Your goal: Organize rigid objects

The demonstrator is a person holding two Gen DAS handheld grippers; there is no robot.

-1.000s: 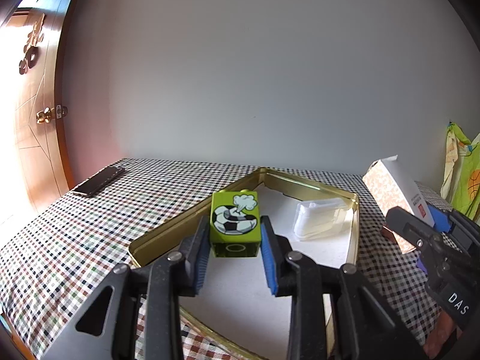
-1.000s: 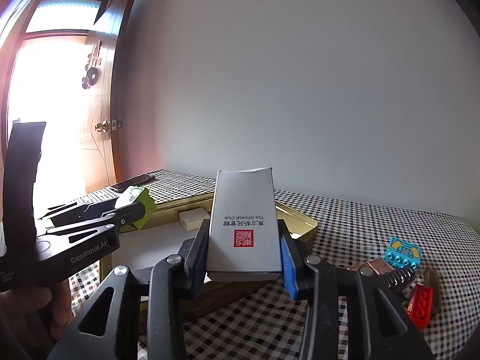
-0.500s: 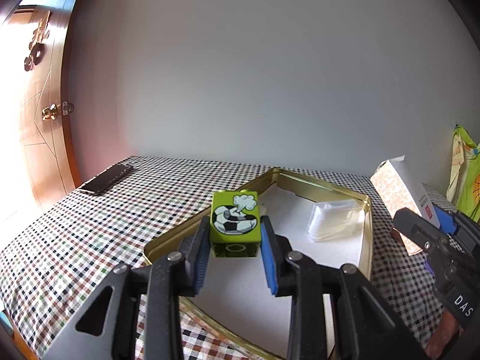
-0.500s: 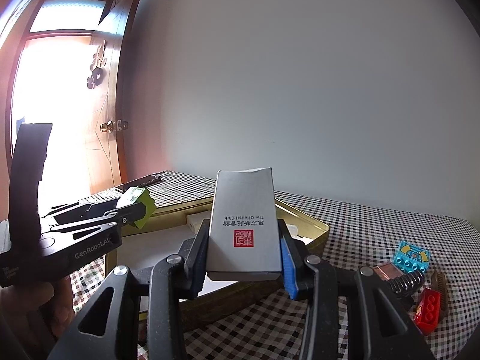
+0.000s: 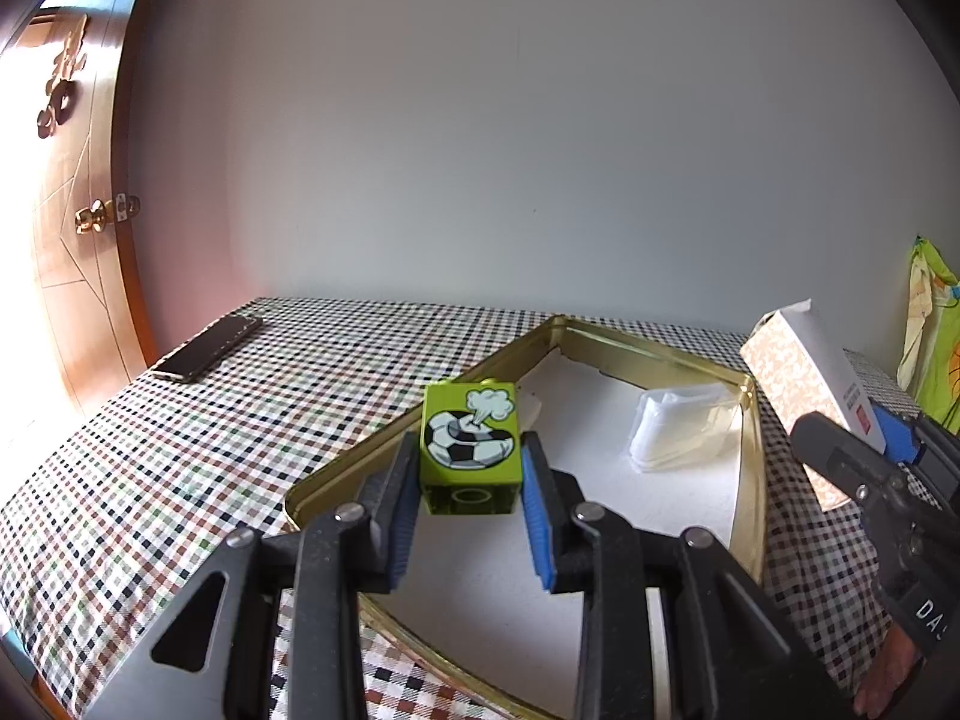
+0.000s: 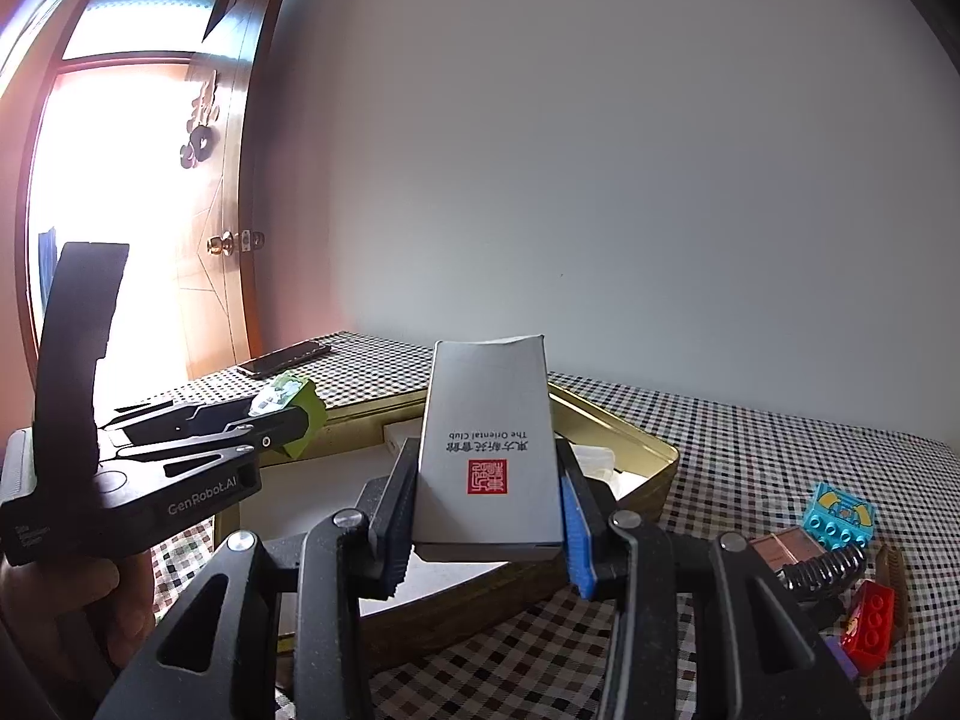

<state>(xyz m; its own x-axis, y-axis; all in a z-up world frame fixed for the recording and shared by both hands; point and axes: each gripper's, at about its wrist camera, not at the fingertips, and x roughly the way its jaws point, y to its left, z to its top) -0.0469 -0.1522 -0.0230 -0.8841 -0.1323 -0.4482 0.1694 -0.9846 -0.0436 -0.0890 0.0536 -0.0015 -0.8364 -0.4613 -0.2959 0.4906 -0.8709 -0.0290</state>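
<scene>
My left gripper (image 5: 469, 483) is shut on a green toy block with a football picture (image 5: 469, 444), held above the near left rim of an open gold tin tray (image 5: 654, 354). The block also shows in the right wrist view (image 6: 300, 411). My right gripper (image 6: 487, 495) is shut on a grey card box with a red stamp (image 6: 489, 438), held above the tray's right side (image 6: 636, 447). In the left wrist view the box (image 5: 804, 384) hangs at the tray's right edge.
A clear plastic packet (image 5: 684, 426) lies on the tray's white floor. A phone (image 5: 207, 348) lies at the far left of the checked tablecloth. Blue (image 6: 840, 513) and red (image 6: 870, 621) toy blocks and a black spring (image 6: 825, 567) lie on the right.
Both grippers have moved a little left and forward over the tray, each keeping its object. The tray has shifted right in both views.
</scene>
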